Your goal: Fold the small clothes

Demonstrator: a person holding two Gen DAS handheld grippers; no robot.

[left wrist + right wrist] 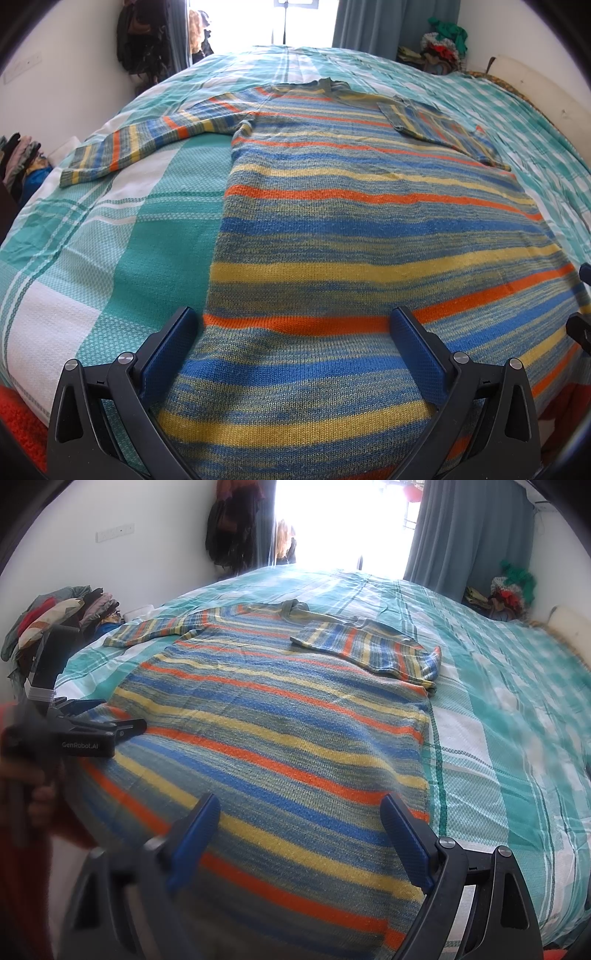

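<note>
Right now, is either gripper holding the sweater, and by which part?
Nothing is held. The left gripper and right gripper both stand open over the hem end of the striped sweater.

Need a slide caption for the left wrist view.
Open left gripper over hem of striped knit sweater on green plaid bedspread.

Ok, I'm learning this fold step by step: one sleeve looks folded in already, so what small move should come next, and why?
Probably fold the other sleeve in. The right sleeve already lies across the sweater chest, while the left sleeve is stretched out on the bedspread. Both grippers, left and right, are open near the hem, holding nothing.
</note>
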